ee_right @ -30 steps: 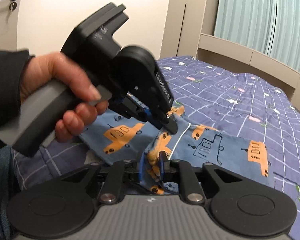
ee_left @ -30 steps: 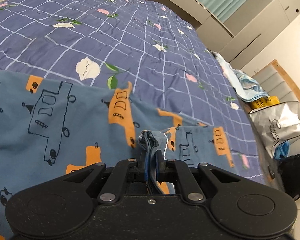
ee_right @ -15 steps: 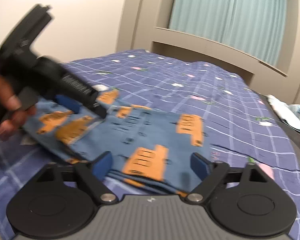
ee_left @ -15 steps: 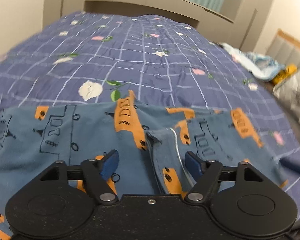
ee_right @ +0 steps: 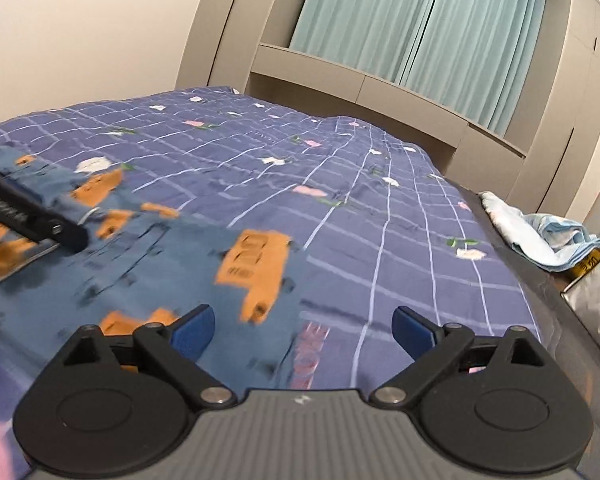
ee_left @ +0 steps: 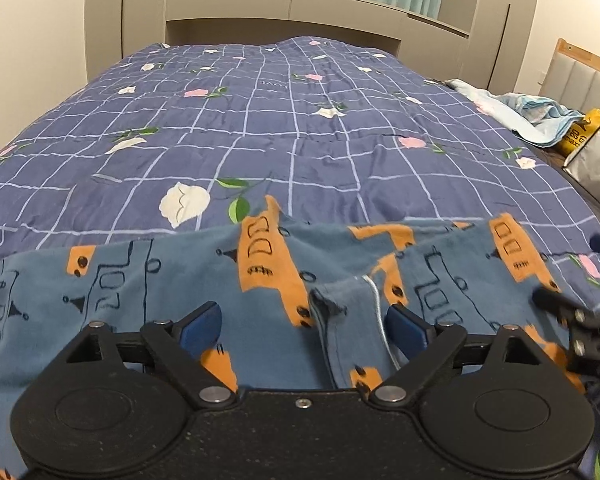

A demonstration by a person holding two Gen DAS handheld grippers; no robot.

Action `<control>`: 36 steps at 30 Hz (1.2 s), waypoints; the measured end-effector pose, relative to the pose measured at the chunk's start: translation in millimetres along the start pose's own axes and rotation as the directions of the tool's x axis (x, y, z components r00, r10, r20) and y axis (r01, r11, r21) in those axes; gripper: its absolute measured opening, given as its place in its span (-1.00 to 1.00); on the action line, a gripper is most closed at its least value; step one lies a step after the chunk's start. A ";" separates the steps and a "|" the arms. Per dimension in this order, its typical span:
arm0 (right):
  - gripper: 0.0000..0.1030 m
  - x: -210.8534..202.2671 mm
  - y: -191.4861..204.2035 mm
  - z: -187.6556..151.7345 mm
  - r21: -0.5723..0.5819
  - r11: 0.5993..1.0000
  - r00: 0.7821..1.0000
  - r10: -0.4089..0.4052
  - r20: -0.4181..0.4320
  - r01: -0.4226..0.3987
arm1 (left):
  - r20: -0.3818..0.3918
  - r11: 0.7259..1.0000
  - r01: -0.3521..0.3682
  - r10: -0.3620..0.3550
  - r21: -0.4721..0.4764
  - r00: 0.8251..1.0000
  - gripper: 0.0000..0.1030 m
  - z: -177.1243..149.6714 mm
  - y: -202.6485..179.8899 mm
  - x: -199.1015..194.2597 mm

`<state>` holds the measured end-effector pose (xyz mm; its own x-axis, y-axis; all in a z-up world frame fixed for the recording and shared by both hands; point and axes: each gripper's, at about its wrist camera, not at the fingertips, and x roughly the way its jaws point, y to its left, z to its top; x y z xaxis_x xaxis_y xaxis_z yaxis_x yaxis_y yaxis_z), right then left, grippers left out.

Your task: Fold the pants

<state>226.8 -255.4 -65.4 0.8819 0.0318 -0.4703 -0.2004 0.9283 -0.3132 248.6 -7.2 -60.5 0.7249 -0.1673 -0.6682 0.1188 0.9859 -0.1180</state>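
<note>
Here both tools, left (ee_left: 302, 324) and right (ee_right: 303, 328), gape over pants (ee_left: 260, 292) near the bed's (ee_left: 300, 128) edge.

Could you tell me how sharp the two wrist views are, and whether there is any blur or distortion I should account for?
Left wrist view: mostly sharp on the pants and bedspread, with fisheye bending at the edges; the right gripper at its right edge is smeared. Right wrist view: motion blur over the pants and the left gripper; curtains stay clearer.
</note>
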 end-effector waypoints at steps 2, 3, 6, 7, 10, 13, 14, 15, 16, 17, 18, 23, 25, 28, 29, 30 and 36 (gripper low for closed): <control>0.90 14.7 -4.8 8.5 -0.007 1.000 1.000 -0.027 0.012 0.027 | 0.003 1.000 -0.006 0.006 -0.010 1.000 0.80 2.2 1.7 2.2; 0.90 21.2 -7.6 12.2 -0.006 0.999 0.999 -0.037 0.014 0.038 | 0.003 1.000 -0.008 0.008 -0.018 1.000 0.80 2.9 3.3 2.6; 0.90 37.0 -16.0 20.7 0.001 0.998 0.998 -0.065 0.015 0.065 | 0.002 0.999 -0.008 0.008 -0.031 1.000 0.82 1.6 5.9 1.7; 0.90 41.4 -18.3 21.5 0.000 0.997 0.997 -0.071 0.007 0.071 | 0.002 0.999 -0.011 0.011 -0.030 1.000 0.82 0.1 6.1 0.6; 0.90 44.2 -21.1 16.9 0.001 0.998 0.998 -0.069 -0.013 0.069 | 0.005 0.999 -0.017 0.017 -0.028 1.000 0.84 -5.0 5.7 -3.9; 0.90 35.0 -16.2 6.6 -0.013 0.998 0.998 -0.061 -0.027 0.061 | 0.007 0.999 -0.022 0.022 -0.038 1.000 0.86 -12.7 5.2 -11.1; 0.90 30.3 -13.5 2.8 -0.017 0.998 0.998 -0.057 -0.030 0.057 | 0.008 0.999 -0.024 0.024 -0.040 1.000 0.86 -16.0 4.9 -14.8; 0.90 24.3 -10.1 -1.1 -0.024 0.998 0.998 -0.052 -0.033 0.051 | 0.010 0.999 -0.026 0.026 -0.041 1.000 0.86 -18.9 4.9 -18.5; 0.90 18.6 -6.6 -4.6 -0.030 0.998 0.998 -0.050 -0.033 0.049 | 0.012 0.999 -0.028 0.029 -0.044 1.000 0.87 -21.6 4.7 -22.4; 0.90 12.3 -3.6 -7.7 -0.036 0.998 0.998 -0.052 -0.031 0.051 | 0.013 0.998 -0.030 0.031 -0.048 0.999 0.91 -24.3 4.7 -26.2; 0.90 5.5 -0.8 -10.6 -0.040 0.998 0.998 -0.051 -0.027 0.050 | 0.013 0.998 -0.032 0.033 -0.052 0.999 0.93 -28.4 4.3 -31.4; 0.93 -23.9 12.6 -22.8 -0.021 0.999 0.999 -0.042 -0.013 0.042 | 0.023 0.997 -0.068 0.069 -0.044 0.997 0.95 -46.8 6.1 -55.6; 0.99 -33.1 19.7 -26.6 -0.033 0.997 0.998 -0.064 0.005 0.064 | 0.032 0.996 -0.067 0.069 -0.056 0.997 0.95 -53.5 10.9 -67.6; 0.99 -41.6 26.3 -28.1 -0.047 0.995 0.996 -0.090 0.019 0.091 | 0.058 0.994 -0.077 0.082 -0.075 0.995 0.97 -61.5 17.5 -88.6; 0.99 -43.9 28.1 -28.3 -0.048 0.994 0.995 -0.096 0.022 0.097 | 0.069 0.993 -0.086 0.091 -0.080 0.993 0.98 -63.1 20.2 -95.2; 0.99 -46.1 29.8 -27.9 -0.047 0.994 0.995 -0.101 0.025 0.102 | 0.081 0.992 -0.095 0.102 -0.087 0.991 0.98 -66.0 23.9 -103.3; 0.99 -57.6 45.5 -16.4 -0.014 0.998 0.995 -0.066 0.077 0.067 | 0.129 0.967 -0.155 0.183 -0.202 0.975 0.98 -77.0 60.1 -137.7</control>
<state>159.9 -221.0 -66.1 0.9232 -0.0010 -0.3842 -0.1471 0.9229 -0.3558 103.7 74.6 -32.2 0.8159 0.0180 -0.5779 -0.1345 0.9780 -0.1594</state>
